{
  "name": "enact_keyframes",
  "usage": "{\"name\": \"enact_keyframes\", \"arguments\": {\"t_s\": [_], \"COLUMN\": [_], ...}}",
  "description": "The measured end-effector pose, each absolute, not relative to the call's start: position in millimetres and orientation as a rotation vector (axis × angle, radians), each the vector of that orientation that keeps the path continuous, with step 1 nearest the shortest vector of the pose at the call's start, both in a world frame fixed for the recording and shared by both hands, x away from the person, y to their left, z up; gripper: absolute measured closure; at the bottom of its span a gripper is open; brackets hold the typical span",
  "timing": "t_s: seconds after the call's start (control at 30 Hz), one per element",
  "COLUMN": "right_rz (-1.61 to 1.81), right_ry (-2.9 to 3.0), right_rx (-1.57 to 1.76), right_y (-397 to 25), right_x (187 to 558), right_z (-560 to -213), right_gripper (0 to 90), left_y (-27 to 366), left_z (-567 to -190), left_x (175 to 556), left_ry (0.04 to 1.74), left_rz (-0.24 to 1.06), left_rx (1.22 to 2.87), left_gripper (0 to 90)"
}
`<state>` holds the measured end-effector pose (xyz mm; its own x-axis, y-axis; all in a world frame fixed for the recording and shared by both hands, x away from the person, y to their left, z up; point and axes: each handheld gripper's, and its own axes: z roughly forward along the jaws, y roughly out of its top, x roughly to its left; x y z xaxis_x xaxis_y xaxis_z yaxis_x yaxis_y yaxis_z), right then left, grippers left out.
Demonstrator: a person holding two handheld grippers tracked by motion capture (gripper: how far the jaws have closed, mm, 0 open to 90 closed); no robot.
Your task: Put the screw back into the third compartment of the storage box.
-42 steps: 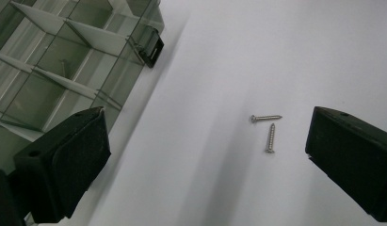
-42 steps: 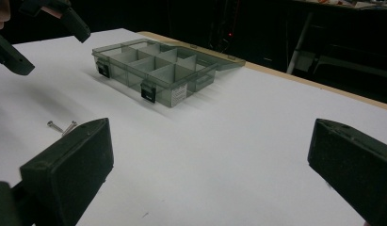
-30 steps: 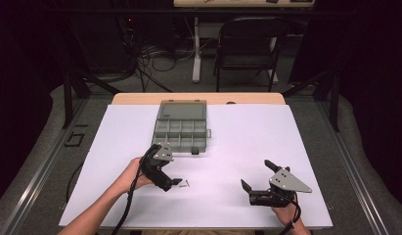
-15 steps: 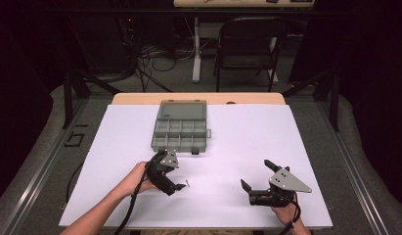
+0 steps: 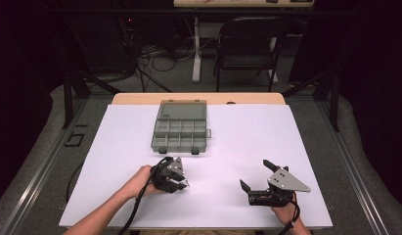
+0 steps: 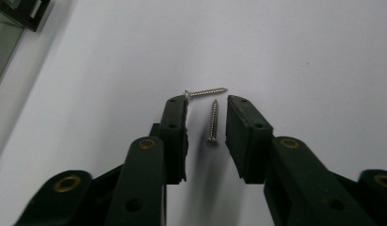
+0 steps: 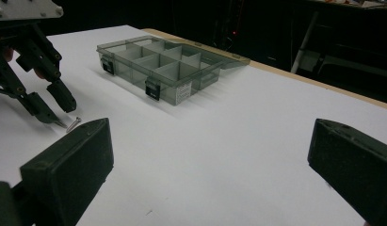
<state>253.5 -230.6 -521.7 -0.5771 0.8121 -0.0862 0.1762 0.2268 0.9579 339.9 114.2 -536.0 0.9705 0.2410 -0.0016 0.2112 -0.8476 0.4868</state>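
Left gripper (image 6: 206, 101) is down on the white bench (image 5: 237, 161) with its jaws parted around a small wood screw (image 6: 212, 121), not clamped yet. That screw lies lengthwise in the gap, head toward the camera, tip pointing to 12 o'clock. A second screw (image 6: 206, 92) lies crosswise just past the jaw tips, its head touching or nearly touching the left jaw's tip, point out toward 3 o'clock.

Handling guess: these are tiny, stiff, light steel bits with a smooth round shank, so they'll roll or skate on the slick bench if a jaw nudges them sideways. I'd close square on the middle of the threaded shank, where the threads give the pads some bite, and keep the tips low so it doesn't pop out. The crosswise screw is close enough to get bumped.

In the high view the screws are barely a speck beside the left gripper (image 5: 181, 183), but you get the layout: the compartment box (image 5: 181, 131), lid open, sits at 12 o'clock from the left hand, well apart. The right gripper (image 5: 255, 176) rests at about 4 o'clock on the bench, jaws wide, holding nothing. Its own view shows the box's empty-looking compartments (image 7: 167, 63) from the side, plus the left gripper (image 7: 54, 110) touching down by a screw (image 7: 73, 124).
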Motion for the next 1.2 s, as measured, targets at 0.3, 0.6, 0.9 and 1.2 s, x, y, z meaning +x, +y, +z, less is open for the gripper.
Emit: {"name": "enact_keyframes", "arguments": {"t_s": [0.3, 0.6, 0.9, 1.2], "right_rz": [1.369, 1.366, 1.364, 1.363], "right_ry": [1.916, 1.912, 1.918, 1.914], "right_rx": [0.907, 0.900, 0.903, 0.904], "right_y": [-229.6, -229.8, -230.0, -230.1], "right_x": [255.5, 255.3, 254.3, 254.6], "right_z": [-522.2, -521.9, -522.1, -522.1], "right_gripper": [0.2, 0.2, 0.2, 0.2], "left_y": [110.8, 113.1, 120.9, 122.0], "left_z": [-538.2, -529.9, -511.3, -495.7], "left_x": [337.4, 340.1, 348.6, 360.5], "left_ry": [0.289, 0.295, 0.323, 0.336], "left_rz": [0.081, 0.089, 0.150, 0.174], "left_rx": [2.639, 2.625, 2.610, 2.600], "left_gripper": [87.0, 87.6, 87.6, 87.6]}}
